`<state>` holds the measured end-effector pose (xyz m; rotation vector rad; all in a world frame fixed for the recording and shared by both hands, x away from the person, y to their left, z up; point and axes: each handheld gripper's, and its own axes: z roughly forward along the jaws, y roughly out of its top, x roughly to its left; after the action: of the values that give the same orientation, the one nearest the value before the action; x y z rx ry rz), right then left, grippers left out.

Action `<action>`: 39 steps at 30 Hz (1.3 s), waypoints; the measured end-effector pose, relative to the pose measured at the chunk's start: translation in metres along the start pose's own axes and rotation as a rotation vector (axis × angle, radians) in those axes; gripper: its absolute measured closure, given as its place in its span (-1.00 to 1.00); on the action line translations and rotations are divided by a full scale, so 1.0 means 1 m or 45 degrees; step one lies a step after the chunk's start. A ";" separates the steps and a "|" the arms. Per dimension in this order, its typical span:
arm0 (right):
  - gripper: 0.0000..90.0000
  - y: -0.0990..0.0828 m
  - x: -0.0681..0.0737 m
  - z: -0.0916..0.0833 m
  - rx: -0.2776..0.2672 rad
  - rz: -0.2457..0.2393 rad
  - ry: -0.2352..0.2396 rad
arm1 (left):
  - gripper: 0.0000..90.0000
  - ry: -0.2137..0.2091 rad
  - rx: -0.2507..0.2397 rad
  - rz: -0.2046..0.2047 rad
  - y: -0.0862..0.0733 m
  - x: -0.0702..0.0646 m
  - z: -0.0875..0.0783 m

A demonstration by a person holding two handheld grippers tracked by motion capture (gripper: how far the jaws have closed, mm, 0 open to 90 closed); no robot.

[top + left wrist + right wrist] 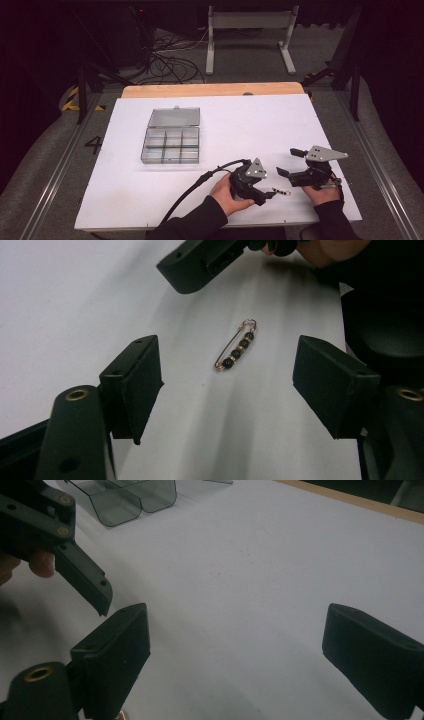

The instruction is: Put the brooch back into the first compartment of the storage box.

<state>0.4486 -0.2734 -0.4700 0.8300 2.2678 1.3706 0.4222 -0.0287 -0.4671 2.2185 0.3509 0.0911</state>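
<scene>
A clear plastic compartment box (170,145) sat on the white table (250,125), left of centre, its lid (174,117) folded back flat behind it. The compartments were laid out in a grid, and nothing could be made out inside any of them; the near corner seen in the right gripper view (125,502) looked bare as well. Well apart from the box, near the front edge, a beaded safety pin (237,345) lay flat on the table, dark beads strung along its gold wire. The left gripper (227,385) hovered over it with jaws spread wide, the pin between and just ahead of them, untouched. The right gripper (235,650), just beside it, also had its jaws wide apart, holding nothing.
</scene>
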 end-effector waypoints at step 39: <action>-0.71 -0.002 -0.002 0.002 0.016 0.018 0.018 | 0.22 0.037 0.107 0.096 0.004 -0.016 0.050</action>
<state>0.4508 -0.2736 -0.4723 0.8444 2.2877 1.3739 0.4170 -0.0737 -0.4938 2.3159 0.2915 0.1516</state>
